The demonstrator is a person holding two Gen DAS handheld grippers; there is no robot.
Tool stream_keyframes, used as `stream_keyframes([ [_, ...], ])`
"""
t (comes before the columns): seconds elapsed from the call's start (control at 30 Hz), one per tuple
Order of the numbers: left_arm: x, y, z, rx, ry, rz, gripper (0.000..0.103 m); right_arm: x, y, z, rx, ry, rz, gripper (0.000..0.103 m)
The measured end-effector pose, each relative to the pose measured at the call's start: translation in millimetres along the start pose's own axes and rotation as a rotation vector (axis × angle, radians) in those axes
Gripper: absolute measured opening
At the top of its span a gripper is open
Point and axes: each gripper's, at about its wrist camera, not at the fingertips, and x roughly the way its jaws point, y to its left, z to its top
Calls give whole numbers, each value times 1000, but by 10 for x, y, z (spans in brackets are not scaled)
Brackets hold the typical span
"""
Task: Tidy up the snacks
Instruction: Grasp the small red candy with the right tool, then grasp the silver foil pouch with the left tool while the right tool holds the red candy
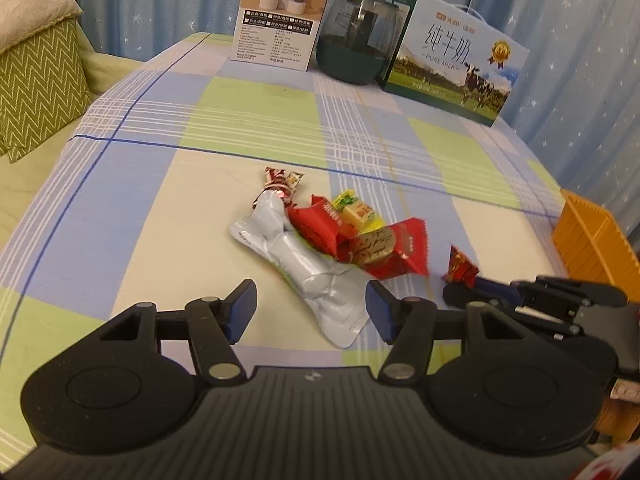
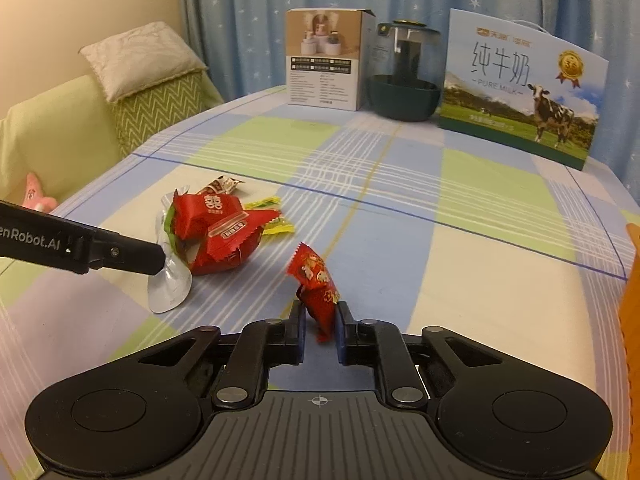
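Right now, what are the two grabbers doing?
Left gripper: open, holding nothing.
Right gripper: closed on the small red candy.

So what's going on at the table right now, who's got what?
The right gripper is shut on a small red candy packet, set apart from the main snack pile on the checked tablecloth. The left gripper is open and holds nothing, its fingers straddling the silver pouch at the pile's near edge. An orange basket waits at the right.
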Motion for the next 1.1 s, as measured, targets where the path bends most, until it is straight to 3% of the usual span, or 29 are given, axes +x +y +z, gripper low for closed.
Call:
stream_keyframes([
  [0.37,97,-2,87,-100,-44,-36,57,-105,-12,-57,0,-8,-25,15],
  [0.63,224,-50,62,-52,-5,18,57,-146,-32,-120,16,2,-33,14],
  [0.73,219,-46,55,-28,-3,27,49,-162,-22,-136,18,1,-31,14],
  [1.1,90,-56,-64,-8,29,20,35,-290,43,-183,35,2,-24,14],
])
